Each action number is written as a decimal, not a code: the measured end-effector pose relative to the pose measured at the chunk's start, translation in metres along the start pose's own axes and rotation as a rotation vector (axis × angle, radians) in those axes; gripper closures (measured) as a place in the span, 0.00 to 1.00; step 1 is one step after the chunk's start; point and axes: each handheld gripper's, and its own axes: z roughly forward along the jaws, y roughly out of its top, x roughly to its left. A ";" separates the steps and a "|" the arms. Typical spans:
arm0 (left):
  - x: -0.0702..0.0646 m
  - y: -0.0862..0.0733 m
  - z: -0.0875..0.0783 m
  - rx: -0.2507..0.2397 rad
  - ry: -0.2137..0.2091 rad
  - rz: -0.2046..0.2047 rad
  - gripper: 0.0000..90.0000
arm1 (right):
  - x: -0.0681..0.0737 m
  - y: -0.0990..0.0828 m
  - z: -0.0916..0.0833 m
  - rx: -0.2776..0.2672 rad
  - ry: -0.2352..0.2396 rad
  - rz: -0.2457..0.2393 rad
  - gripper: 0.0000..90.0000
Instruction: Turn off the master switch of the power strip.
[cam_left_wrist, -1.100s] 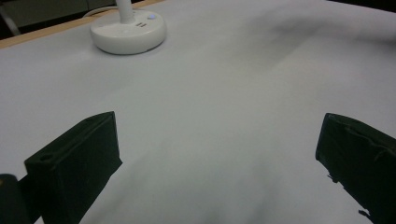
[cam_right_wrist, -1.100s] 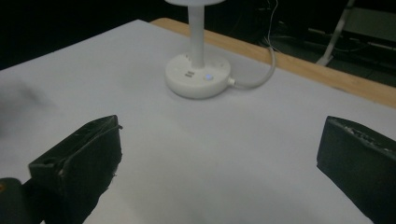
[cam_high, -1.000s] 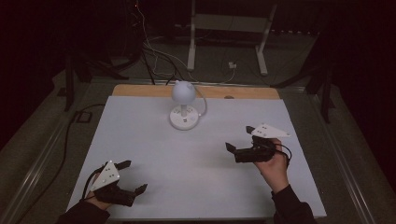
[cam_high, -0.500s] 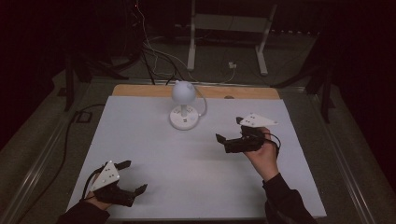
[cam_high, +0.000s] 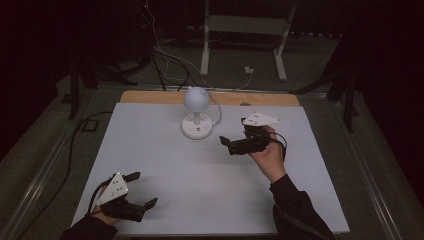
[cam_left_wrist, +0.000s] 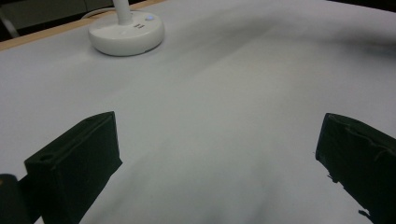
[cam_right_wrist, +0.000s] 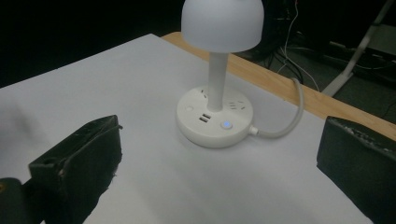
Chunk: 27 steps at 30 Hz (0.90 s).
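A small white lamp (cam_high: 196, 102) with a dome shade stands on a round base (cam_high: 196, 130) at the back middle of the white table (cam_high: 150, 150). My right gripper (cam_high: 234, 131) is open, held above the table just right of the base and pointing left at it. In the right gripper view the lamp (cam_right_wrist: 216, 79) stands straight ahead between the spread jaws of the right gripper (cam_right_wrist: 219, 163), with a blue-lit button (cam_right_wrist: 226, 125) on its base. My left gripper (cam_high: 144, 189) is open near the front left edge. In the left gripper view, the left gripper (cam_left_wrist: 217, 158) faces the far-off base (cam_left_wrist: 126, 32).
A white cable (cam_right_wrist: 285, 126) runs from the lamp base toward the wooden strip (cam_high: 260, 99) along the table's back edge. Behind the table stand a metal frame (cam_high: 245, 25) and loose cables on the dark floor.
My right gripper has moved left and toward the back, closing in on the lamp base. The left gripper has stayed put.
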 end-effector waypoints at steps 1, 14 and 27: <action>0.000 0.000 0.000 0.000 0.000 -0.001 0.00 | 0.000 0.001 0.003 0.003 0.002 0.000 0.00; 0.000 0.000 -0.001 -0.007 0.001 -0.007 0.00 | 0.002 0.011 0.041 0.021 0.023 0.000 0.00; 0.000 0.000 -0.002 -0.008 -0.001 -0.006 0.00 | 0.005 0.007 0.081 0.083 0.081 -0.006 0.00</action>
